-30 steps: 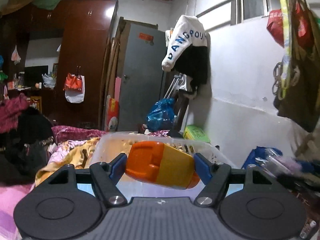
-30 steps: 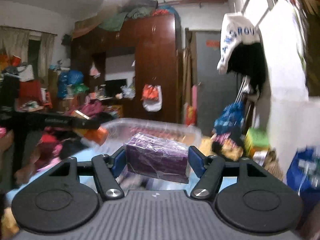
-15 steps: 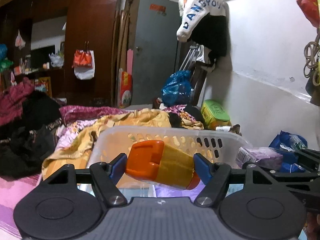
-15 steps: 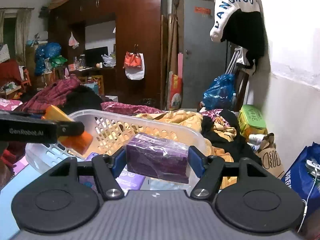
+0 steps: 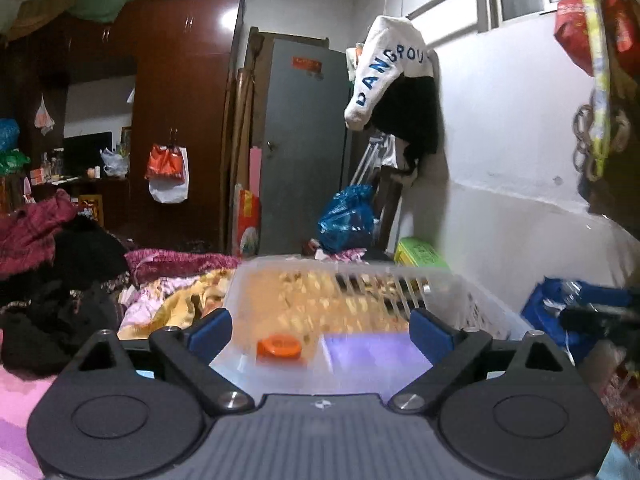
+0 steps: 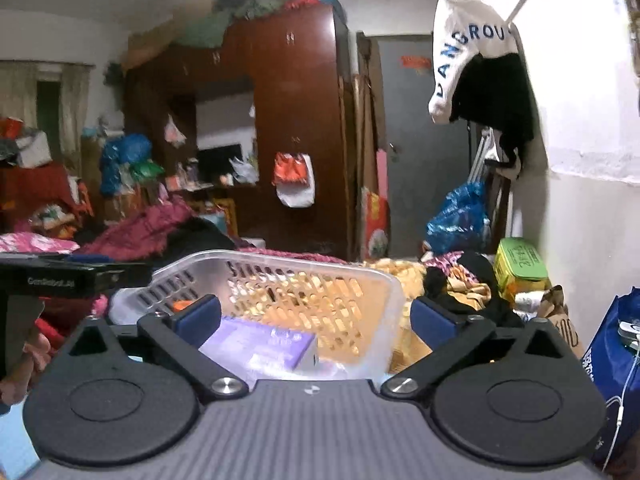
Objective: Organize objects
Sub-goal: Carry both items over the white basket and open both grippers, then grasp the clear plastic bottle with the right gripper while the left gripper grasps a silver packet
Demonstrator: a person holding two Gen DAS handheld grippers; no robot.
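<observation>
1. Left gripper (image 5: 320, 330): jaws have just been opening and now stand wide apart, with nothing between the pads. It hovers over the near end of the basket (image 5: 472, 300).
2. Bottle (image 5: 279, 347): only its orange end shows, blurred, low inside the basket below the left jaws. It appears released and no longer gripped.
3. Right gripper (image 6: 316, 316): jaws have likewise just been opening; the fingers are spread, clear of any object.
4. Purple pack (image 6: 272, 346): lies in the basket (image 6: 304, 264) below the right jaws, on the floor of the basket beside other wrapped items.
5. Setting: the basket rests on a bed (image 5: 180, 300) strewn with blankets and clothes; the left gripper's side (image 6: 72, 276) shows at the edge of the right view.
6. Step in hand, as judged: the drop into the basket is done, and withdrawal is next. To do it well, keep both jaws wide, lift straight up before pulling back so no finger hooks the slotted wall, and keep the two grippers apart while they clear the rim.
</observation>
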